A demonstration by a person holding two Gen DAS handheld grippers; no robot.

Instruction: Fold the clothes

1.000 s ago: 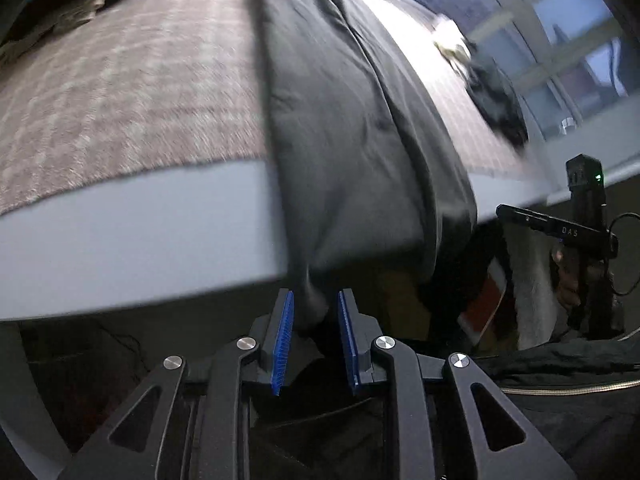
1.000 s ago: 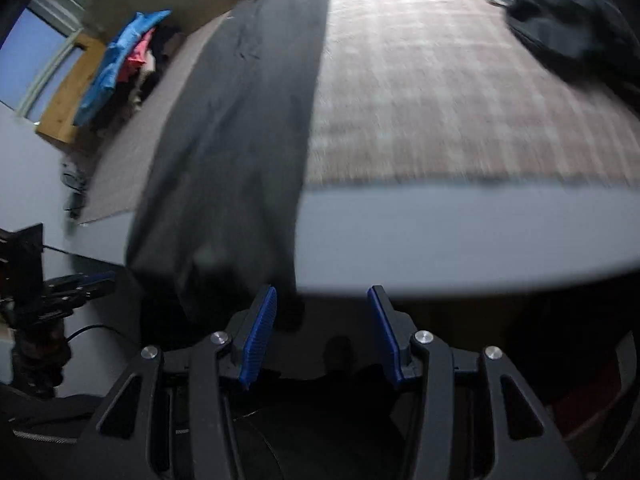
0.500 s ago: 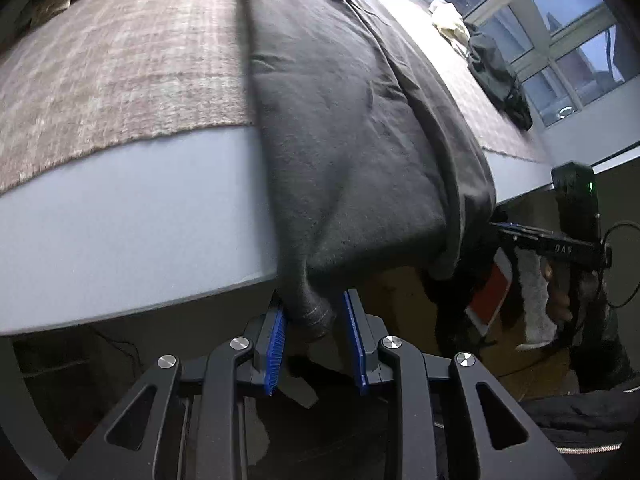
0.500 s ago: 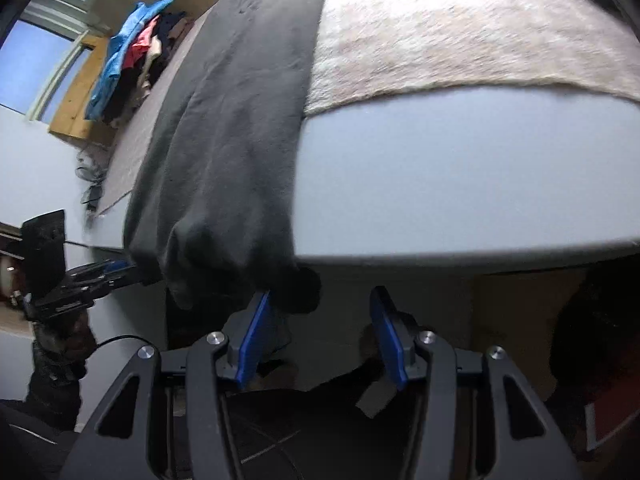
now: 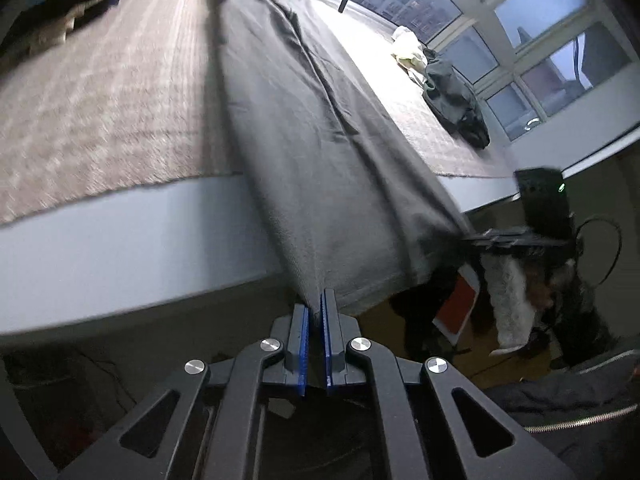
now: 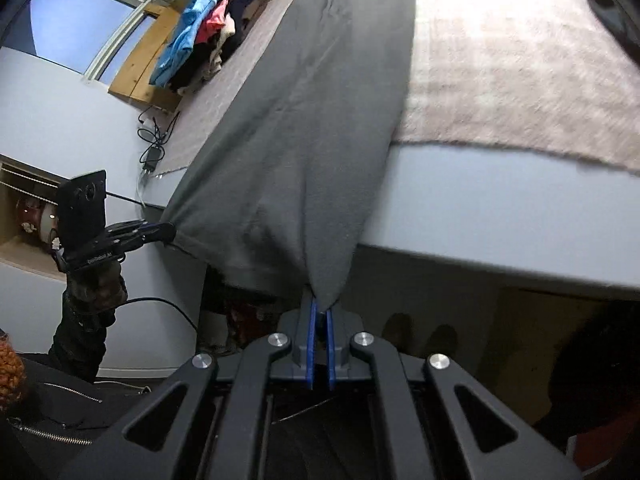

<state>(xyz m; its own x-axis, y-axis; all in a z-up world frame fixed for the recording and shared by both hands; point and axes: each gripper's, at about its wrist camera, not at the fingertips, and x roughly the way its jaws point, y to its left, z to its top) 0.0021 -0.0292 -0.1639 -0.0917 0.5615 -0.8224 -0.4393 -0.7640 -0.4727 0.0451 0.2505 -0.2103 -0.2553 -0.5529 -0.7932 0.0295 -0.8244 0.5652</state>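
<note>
A long dark grey garment (image 5: 320, 140) lies stretched along the table, and its near end hangs over the pale front edge (image 5: 120, 248). My left gripper (image 5: 316, 300) has its jaws closing tight on the left corner of that end, with the blue pads pressing the cloth. In the right wrist view the same garment (image 6: 312, 140) tapers down into my right gripper (image 6: 319, 304), whose jaws are closing tight on the right corner. Each view shows the other gripper at the opposite corner: the right gripper (image 5: 472, 236) and the left gripper (image 6: 168, 232). The hem between the corners hangs taut.
A brownish tweed cover (image 5: 100, 100) lies over the table top. A dark crumpled garment (image 5: 456, 108) and a pale one (image 5: 408, 46) lie at the far right. A pile of blue, pink and dark clothes (image 6: 204, 40) sits at the far left, near a charger and cables (image 6: 152, 152).
Both grippers went from open around the hanging hem to shut on its corners. The slack, bunched end of the garment is now pulled taut between them.
</note>
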